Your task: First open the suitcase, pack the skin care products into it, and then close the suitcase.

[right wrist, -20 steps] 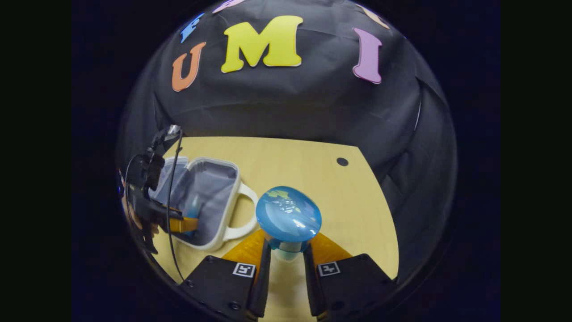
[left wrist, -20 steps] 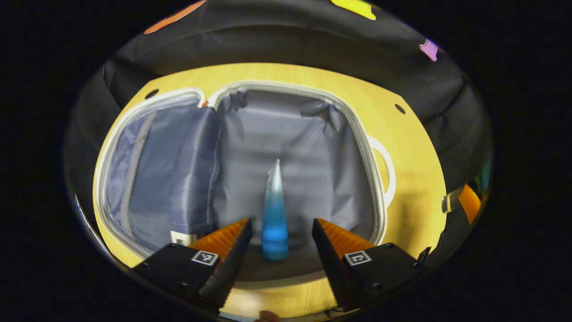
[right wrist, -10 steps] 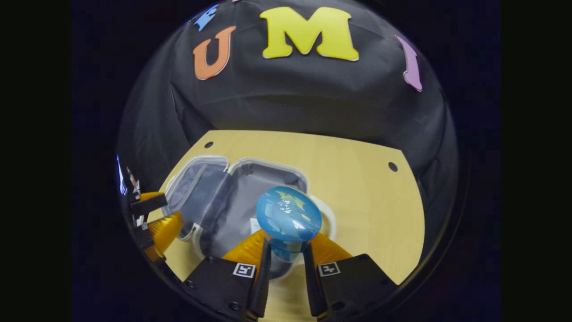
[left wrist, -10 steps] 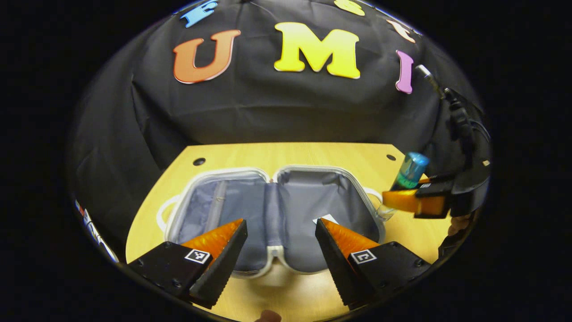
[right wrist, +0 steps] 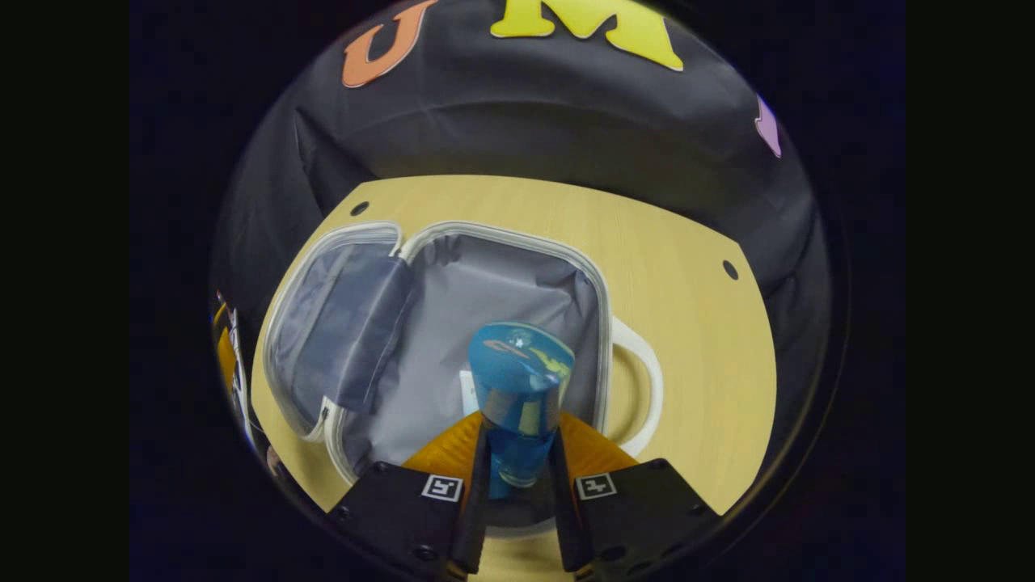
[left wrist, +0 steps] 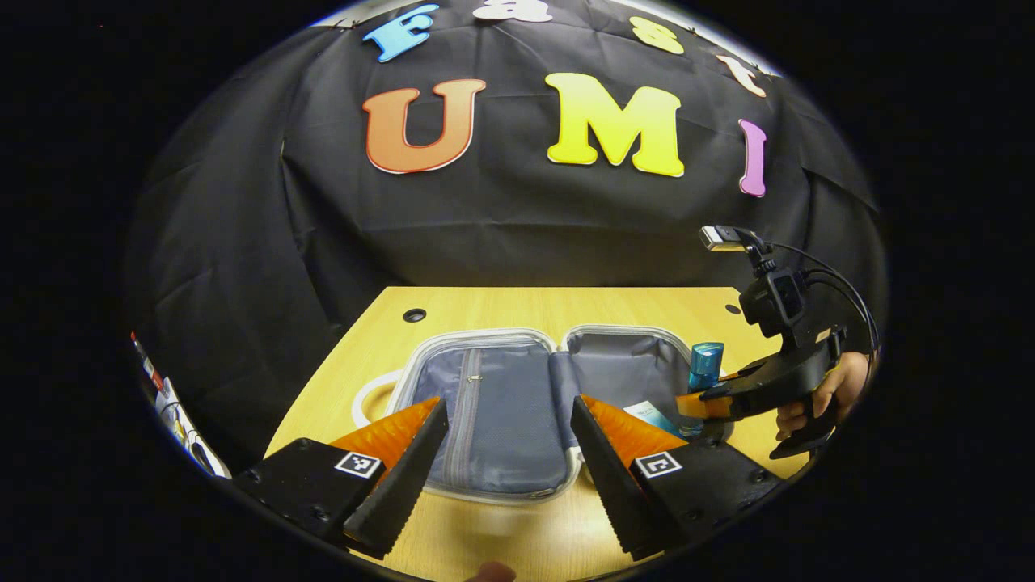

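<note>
A small white suitcase (left wrist: pixel 477 333) lies open on the wooden table, both grey-lined halves showing. A blue tube (left wrist: pixel 651 416) lies in its right half, partly behind my left finger. My left gripper (left wrist: pixel 508 404) is open with nothing between its fingers, drawn back over the table's front edge. My right gripper (right wrist: pixel 519 432) is shut on a blue bottle (right wrist: pixel 517 388) with a round blue cap, held over the right half of the suitcase (right wrist: pixel 517 236). In the left gripper view the right gripper (left wrist: pixel 695 402) holds the bottle (left wrist: pixel 705 364) upright above that half, a hand (left wrist: pixel 833 388) behind it.
The suitcase's white handles stick out at either end (right wrist: pixel 639 388) (left wrist: pixel 364 396). Bare table (right wrist: pixel 679 267) lies to the right of and behind the case, with small round holes (left wrist: pixel 414 314) near its back corners. The black cloth wall stands close behind.
My left gripper has left the tube in the suitcase and pulled back, away from the case. My right gripper has carried the bottle leftward over the suitcase's right half and lowered it.
</note>
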Demonstrator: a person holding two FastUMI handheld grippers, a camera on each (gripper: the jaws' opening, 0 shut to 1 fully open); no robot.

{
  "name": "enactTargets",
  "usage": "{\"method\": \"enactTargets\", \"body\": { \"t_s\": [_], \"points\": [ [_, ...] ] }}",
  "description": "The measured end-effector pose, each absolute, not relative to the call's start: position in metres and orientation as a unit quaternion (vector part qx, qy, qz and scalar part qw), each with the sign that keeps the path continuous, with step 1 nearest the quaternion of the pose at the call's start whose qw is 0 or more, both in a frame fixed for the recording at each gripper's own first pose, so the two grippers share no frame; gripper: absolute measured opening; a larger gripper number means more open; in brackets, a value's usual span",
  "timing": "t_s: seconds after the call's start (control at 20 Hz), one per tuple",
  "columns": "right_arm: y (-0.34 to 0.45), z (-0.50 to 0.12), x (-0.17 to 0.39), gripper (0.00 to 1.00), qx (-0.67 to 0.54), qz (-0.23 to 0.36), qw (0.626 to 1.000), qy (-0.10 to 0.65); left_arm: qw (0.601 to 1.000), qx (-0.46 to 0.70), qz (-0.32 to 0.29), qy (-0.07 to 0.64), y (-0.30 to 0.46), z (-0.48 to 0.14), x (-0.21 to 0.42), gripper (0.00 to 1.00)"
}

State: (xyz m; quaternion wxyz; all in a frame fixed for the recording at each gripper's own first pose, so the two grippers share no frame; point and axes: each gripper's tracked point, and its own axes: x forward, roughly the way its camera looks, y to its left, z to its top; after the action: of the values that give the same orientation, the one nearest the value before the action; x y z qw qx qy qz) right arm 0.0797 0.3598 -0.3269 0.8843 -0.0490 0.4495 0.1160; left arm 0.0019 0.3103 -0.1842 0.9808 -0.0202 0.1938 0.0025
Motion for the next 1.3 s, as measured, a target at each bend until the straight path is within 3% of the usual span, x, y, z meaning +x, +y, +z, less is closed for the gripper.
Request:
{"method": "enactTargets", "body": {
  "t_s": [0.2,0.8,0.95,1.0,1.1,1.3],
  "points": [
    [0.36,-0.358,0.07,0.33,0.002,0.082,0.855,0.513,0.982,-0.021,0.02,0.187,0.331,-0.183,0.0,0.98],
    [0.359,-0.372,0.084,0.36,0.0,0.052,0.849,0.526,0.979,-0.048,0.048,0.191,0.363,-0.194,-0.001,0.98],
    [0.369,-0.362,0.084,0.36,0.026,0.069,0.85,0.521,0.977,-0.06,0.062,0.196,0.378,-0.201,-0.003,0.98],
    [0.376,-0.36,0.08,0.51,0.031,0.079,0.849,0.522,0.976,-0.062,0.068,0.198,0.385,-0.203,-0.004,0.98],
    [0.373,-0.35,0.082,0.66,0.002,0.076,0.858,0.508,0.975,-0.059,0.077,0.199,0.397,-0.205,-0.003,0.98],
    [0.38,-0.31,0.083,0.79,-0.019,0.105,0.882,0.458,0.974,-0.058,0.098,0.196,0.429,-0.207,0.006,0.98]
  ]
}}
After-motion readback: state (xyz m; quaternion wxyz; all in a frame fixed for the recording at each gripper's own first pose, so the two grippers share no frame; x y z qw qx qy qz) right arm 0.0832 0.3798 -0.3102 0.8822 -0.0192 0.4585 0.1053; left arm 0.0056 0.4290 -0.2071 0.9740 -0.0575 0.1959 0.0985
